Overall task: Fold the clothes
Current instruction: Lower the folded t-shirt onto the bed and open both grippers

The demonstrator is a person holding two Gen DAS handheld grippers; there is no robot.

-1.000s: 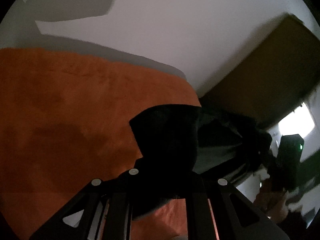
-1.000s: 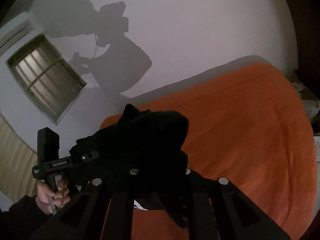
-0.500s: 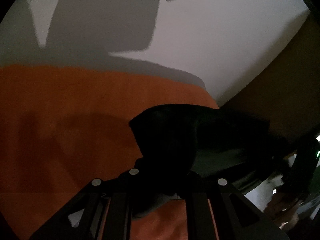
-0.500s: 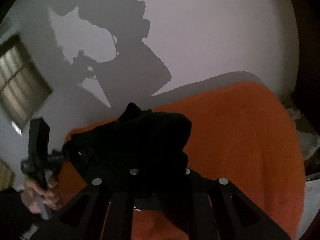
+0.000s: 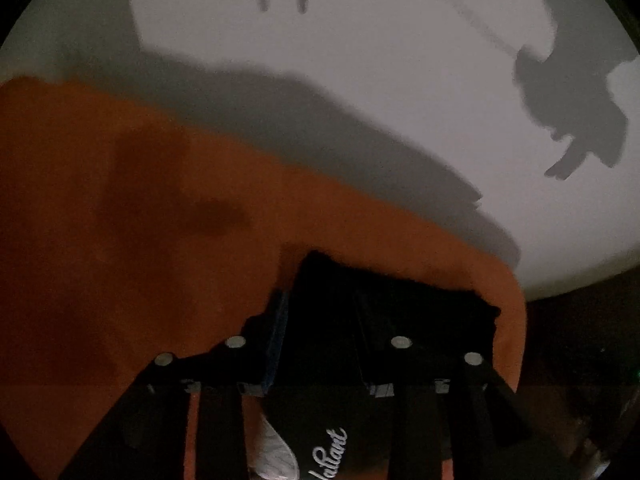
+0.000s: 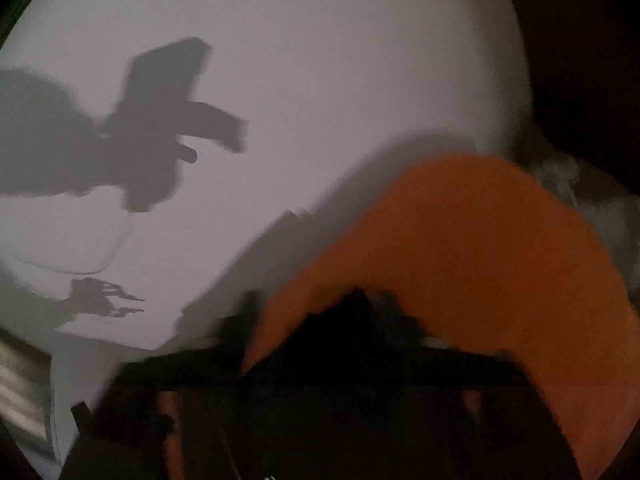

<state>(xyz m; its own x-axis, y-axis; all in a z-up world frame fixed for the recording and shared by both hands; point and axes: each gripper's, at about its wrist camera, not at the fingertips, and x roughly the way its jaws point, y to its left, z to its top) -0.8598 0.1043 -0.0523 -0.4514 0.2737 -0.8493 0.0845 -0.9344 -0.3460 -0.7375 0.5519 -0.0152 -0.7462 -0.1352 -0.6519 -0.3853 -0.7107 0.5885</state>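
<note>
A black garment (image 5: 384, 320) with white lettering lies bunched on the orange bedspread (image 5: 120, 240) right in front of my left gripper (image 5: 320, 344). The left fingers (image 5: 400, 360) stand apart over the cloth, not pinching it. In the right wrist view the picture is blurred: the same black garment (image 6: 352, 328) fills the space at my right gripper (image 6: 344, 364), on the orange bedspread (image 6: 480, 248). The right jaws are dark against the cloth and their state is not readable.
A pale wall (image 5: 360, 80) with shadows of the grippers rises behind the bed. A dark cupboard (image 5: 580, 340) stands right of the bed. White bedding (image 6: 592, 200) lies beyond the bed's far end. A window (image 6: 20, 380) is at the left.
Both grippers swung down toward the bed with the garment. The left jaws, shut on the cloth before, now stand apart with the garment lying on the bedspread. The right view blurred.
</note>
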